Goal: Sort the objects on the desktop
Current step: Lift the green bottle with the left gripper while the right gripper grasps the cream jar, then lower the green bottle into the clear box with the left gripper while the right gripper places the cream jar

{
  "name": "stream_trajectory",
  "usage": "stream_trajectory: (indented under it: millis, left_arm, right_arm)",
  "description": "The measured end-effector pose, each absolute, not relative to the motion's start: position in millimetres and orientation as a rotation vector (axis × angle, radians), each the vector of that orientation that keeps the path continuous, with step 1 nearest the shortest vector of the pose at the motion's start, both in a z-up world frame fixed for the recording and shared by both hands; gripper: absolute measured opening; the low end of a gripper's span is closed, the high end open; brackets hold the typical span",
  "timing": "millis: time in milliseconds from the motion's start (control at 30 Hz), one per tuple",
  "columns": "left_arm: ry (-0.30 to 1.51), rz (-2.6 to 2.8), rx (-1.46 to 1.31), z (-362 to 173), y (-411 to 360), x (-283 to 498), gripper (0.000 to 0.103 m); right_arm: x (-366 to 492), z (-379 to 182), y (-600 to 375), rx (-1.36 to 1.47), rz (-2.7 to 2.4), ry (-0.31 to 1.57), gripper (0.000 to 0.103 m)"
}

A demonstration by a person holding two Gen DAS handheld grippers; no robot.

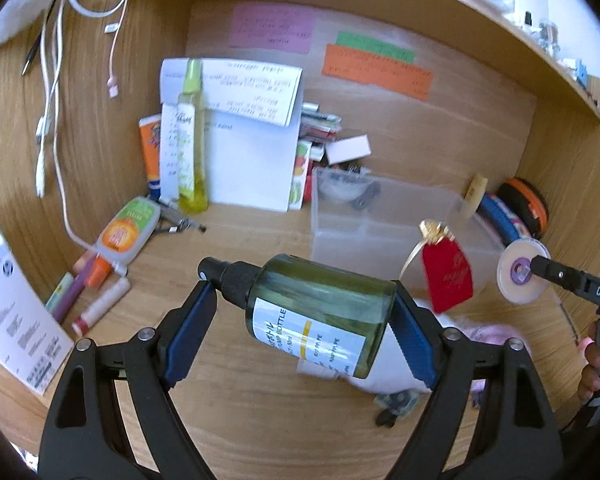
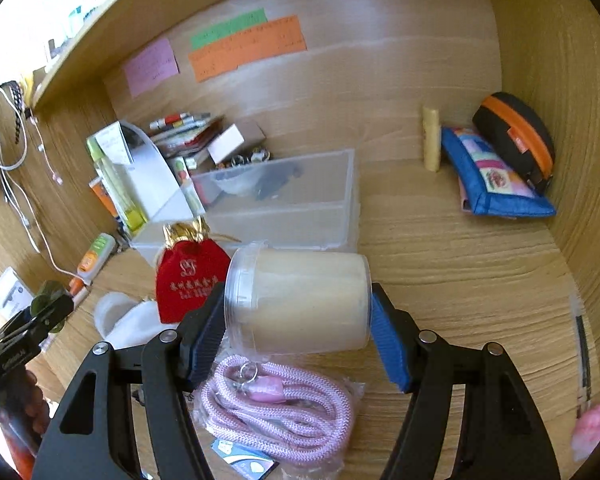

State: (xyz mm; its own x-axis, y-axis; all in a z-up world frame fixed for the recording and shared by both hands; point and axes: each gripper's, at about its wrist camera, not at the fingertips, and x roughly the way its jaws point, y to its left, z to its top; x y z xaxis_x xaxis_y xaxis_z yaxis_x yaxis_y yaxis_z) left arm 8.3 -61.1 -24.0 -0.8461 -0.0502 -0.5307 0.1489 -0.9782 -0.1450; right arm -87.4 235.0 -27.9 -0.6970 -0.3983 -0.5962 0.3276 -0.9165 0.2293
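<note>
My left gripper [image 1: 300,312] is shut on a dark green pump bottle [image 1: 320,312] with a white label, held sideways above the wooden desk. My right gripper [image 2: 300,320] is shut on a clear round jar [image 2: 300,300] of cream pads, also held sideways; the jar shows end-on at the right of the left wrist view [image 1: 522,276]. A red drawstring pouch [image 2: 190,280] with a gold top hangs or stands just left of the jar. A clear plastic tray [image 2: 292,208] sits behind both grippers.
A pink rope lanyard [image 2: 276,404] in a bag lies under the right gripper. Papers and a yellow-green tube [image 1: 190,140] lean at the back left, with pens [image 1: 96,296] and cables nearby. A blue pouch [image 2: 496,176] and black-orange case [image 2: 516,136] sit at the right wall.
</note>
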Motion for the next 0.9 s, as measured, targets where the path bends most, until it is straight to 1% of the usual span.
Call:
stream_trajectory:
  millis: [233, 467, 900]
  left_arm:
    - [0.259, -2.989, 0.765, 6, -58, -4, 0.085]
    - [0.229, -3.049, 0.762, 29, -57, -29, 0.085]
    - [0.198, -3.060, 0.901, 36, -60, -101, 0.085]
  right_arm:
    - [-81, -7, 245, 0.862, -2.595, -0.157, 0.064]
    - [-83, 15, 245, 0.783, -2.602, -0.143, 0.064]
    - [-130, 33, 232, 0.754, -2.582, -0.101, 0.064]
